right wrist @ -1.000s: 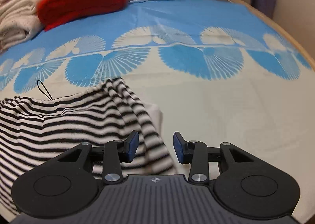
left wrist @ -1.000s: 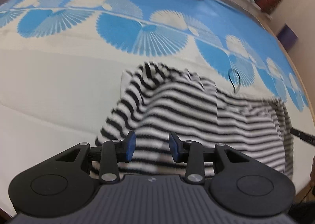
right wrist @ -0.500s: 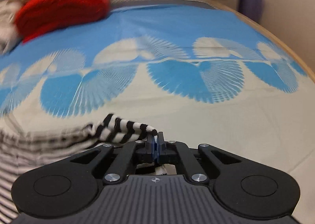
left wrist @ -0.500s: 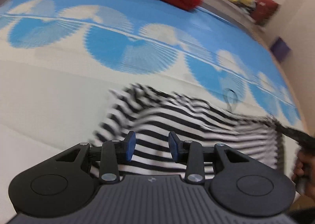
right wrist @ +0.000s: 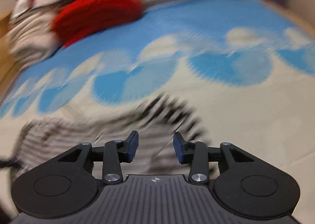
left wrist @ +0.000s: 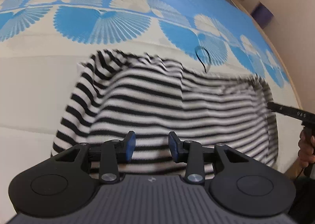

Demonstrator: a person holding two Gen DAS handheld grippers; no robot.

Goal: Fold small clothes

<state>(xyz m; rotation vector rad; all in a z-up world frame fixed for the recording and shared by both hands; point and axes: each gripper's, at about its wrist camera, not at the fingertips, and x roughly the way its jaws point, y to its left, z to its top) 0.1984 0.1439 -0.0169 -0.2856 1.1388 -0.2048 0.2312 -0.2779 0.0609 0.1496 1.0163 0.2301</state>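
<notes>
A black-and-white striped garment [left wrist: 157, 102] lies spread on the bed sheet [left wrist: 35, 86], rumpled at its left side. My left gripper [left wrist: 151, 142] hovers over its near edge, open, with nothing between the blue pads. In the right wrist view, which is heavily blurred, the striped garment [right wrist: 163, 110] lies just beyond my right gripper [right wrist: 155, 142]. Its jaws are opening and no cloth sits between them. The right gripper's black finger [left wrist: 285, 111] reaches the garment's right edge in the left wrist view, with a hand [left wrist: 307, 149] behind it.
A red folded pile [right wrist: 98, 13] and beige clothes [right wrist: 29, 33] sit at the far side of the bed. A thin black loop [left wrist: 202, 56] lies just beyond the garment. The bed's wooden edge [left wrist: 291, 78] curves along the right, with a purple box [left wrist: 263, 14] past it.
Half a second ago my right gripper was shut on the garment's striped corner; now it has let go and its view has swung fast. The left gripper stayed open, shifting slightly over the garment.
</notes>
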